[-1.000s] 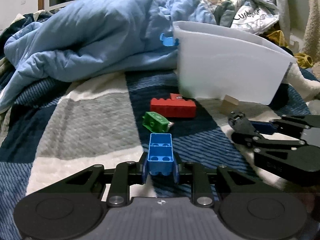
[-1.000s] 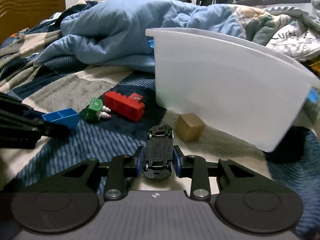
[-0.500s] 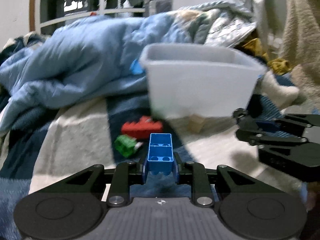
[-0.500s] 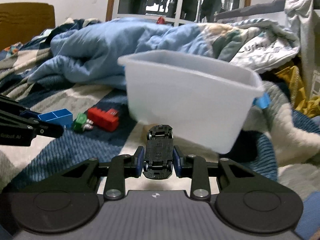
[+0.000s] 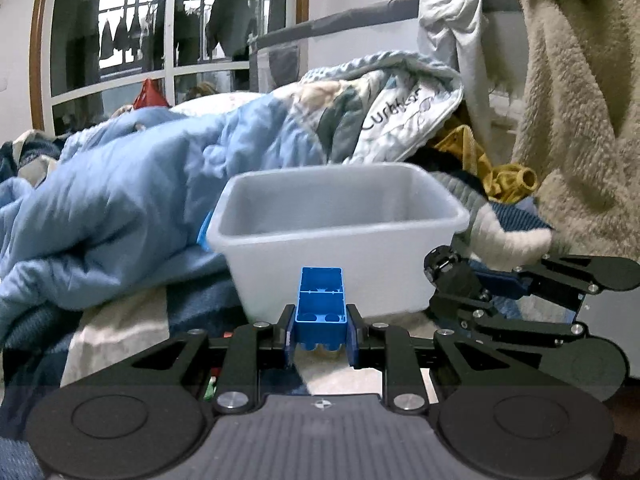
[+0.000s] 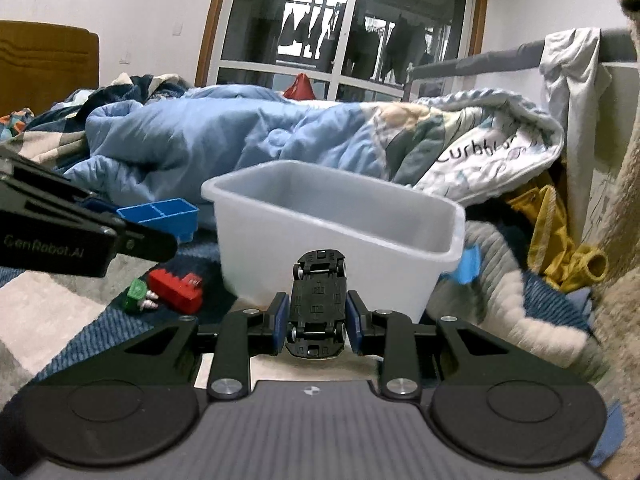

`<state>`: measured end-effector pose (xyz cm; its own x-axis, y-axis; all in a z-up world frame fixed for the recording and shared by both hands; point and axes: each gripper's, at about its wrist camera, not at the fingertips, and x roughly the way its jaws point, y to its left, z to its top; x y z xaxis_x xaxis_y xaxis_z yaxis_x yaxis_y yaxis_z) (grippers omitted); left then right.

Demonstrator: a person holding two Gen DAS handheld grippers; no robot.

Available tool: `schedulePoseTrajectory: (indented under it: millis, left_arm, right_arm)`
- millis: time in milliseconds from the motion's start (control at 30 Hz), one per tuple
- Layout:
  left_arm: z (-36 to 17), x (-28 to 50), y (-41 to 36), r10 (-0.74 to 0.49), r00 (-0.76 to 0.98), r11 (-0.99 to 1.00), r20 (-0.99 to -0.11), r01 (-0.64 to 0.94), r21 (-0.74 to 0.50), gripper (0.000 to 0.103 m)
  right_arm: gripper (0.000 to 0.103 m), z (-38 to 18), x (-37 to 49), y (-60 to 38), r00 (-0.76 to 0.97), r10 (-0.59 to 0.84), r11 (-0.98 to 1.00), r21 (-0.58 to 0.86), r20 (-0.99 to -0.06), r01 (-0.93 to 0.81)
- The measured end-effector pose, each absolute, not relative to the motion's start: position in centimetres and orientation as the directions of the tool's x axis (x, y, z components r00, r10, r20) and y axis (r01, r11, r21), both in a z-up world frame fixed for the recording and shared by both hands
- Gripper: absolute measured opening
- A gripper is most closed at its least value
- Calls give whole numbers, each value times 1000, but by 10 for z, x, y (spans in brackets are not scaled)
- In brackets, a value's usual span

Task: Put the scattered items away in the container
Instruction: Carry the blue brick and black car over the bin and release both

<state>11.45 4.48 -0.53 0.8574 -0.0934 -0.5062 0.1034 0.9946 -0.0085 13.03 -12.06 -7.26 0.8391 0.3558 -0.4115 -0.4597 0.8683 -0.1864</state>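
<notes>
My left gripper (image 5: 320,338) is shut on a blue toy brick (image 5: 321,306), held in the air in front of the white plastic bin (image 5: 340,240). My right gripper (image 6: 318,320) is shut on a black toy car (image 6: 318,300), underside up, also raised before the bin (image 6: 332,236). The right gripper shows at the right of the left wrist view (image 5: 440,268). The blue brick shows in the right wrist view (image 6: 160,216) left of the bin. A red brick (image 6: 176,290) and a green piece (image 6: 136,292) lie on the checked blanket.
A crumpled light-blue duvet (image 6: 208,140) lies behind and left of the bin. A beige fleece (image 5: 576,100) and yellow cloth (image 6: 556,236) hang at the right. The bin's blue handle clip (image 6: 468,264) sticks out on its right side.
Both grippers have risen from the blanket with their items, up to about the level of the bin's rim. The red and green pieces stayed on the blanket.
</notes>
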Motion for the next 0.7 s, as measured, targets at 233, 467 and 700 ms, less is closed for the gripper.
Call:
schedulePoseTrajectory:
  millis: [233, 467, 700]
  left_arm:
    - [8, 136, 38, -111, 864, 994, -491, 100, -48, 27]
    - [18, 166, 28, -93, 871, 994, -483, 111, 7, 27]
    - [22, 208, 31, -72, 872, 995, -484, 93, 19, 27]
  right_arm:
    - [33, -55, 144, -131, 859, 356, 877, -186, -367, -443]
    - [33, -35, 172, -141, 876, 354, 892, -165, -327, -422]
    - [33, -23, 210, -142, 880, 360, 900, -135, -310, -415]
